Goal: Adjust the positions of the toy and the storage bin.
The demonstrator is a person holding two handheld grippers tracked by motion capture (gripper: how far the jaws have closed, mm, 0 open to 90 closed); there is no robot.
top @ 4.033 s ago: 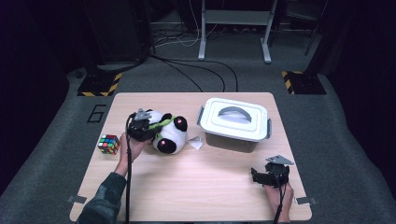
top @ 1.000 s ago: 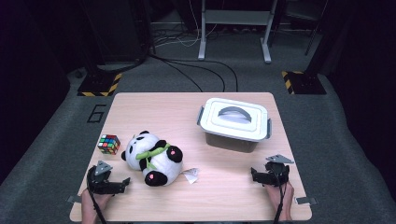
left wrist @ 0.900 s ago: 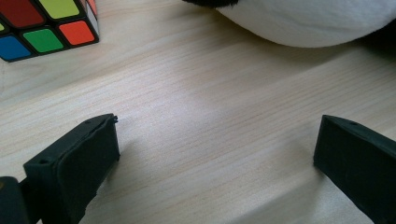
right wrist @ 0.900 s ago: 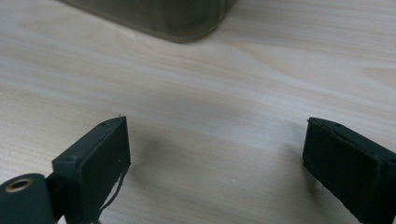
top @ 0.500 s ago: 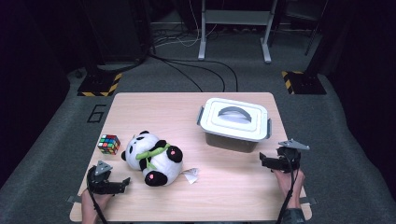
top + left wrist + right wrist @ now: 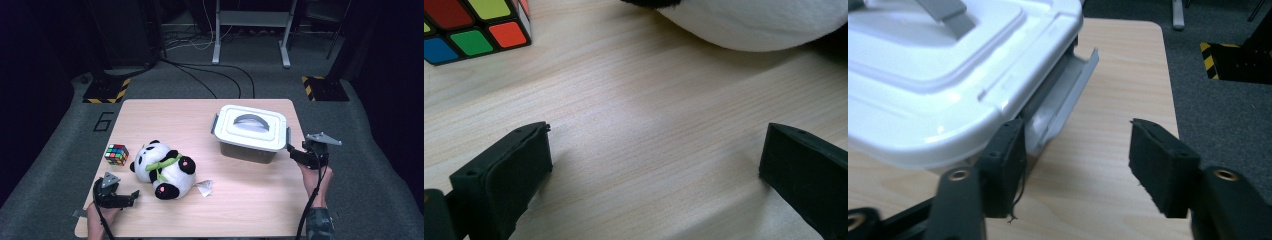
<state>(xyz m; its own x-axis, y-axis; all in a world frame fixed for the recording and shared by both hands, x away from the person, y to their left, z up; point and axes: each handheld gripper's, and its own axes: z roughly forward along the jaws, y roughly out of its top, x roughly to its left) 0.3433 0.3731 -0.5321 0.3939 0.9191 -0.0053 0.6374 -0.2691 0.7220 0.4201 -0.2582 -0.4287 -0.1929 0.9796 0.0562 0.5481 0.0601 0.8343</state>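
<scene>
A white lidded box [image 6: 250, 130] with a grey handle stands at the table's back right. My right gripper [image 6: 291, 151] hovers at its right end, by the grey side latch [image 6: 1068, 95]. Its jaws have just been closing and stand half apart. The latch's lower end reaches beside one pad [image 6: 1010, 150], and the other pad [image 6: 1155, 165] is clear of it. A plush panda [image 6: 165, 167] lies at the front left beside a colour cube [image 6: 116, 154]. My left gripper [image 6: 134, 197] rests open on the wood in front of the panda, holding nothing.
The wooden table [image 6: 250, 200] ends close behind the right hand, with dark carpet beyond. A white tag [image 6: 204, 187] sticks out from the panda. In the left gripper view the cube [image 6: 469, 25] and the panda's belly [image 6: 754, 20] lie just ahead.
The right gripper has risen from the front right edge and moved up to the box's right end, its jaws narrower. Earlier the left gripper let go of the panda and drew back to the front left.
</scene>
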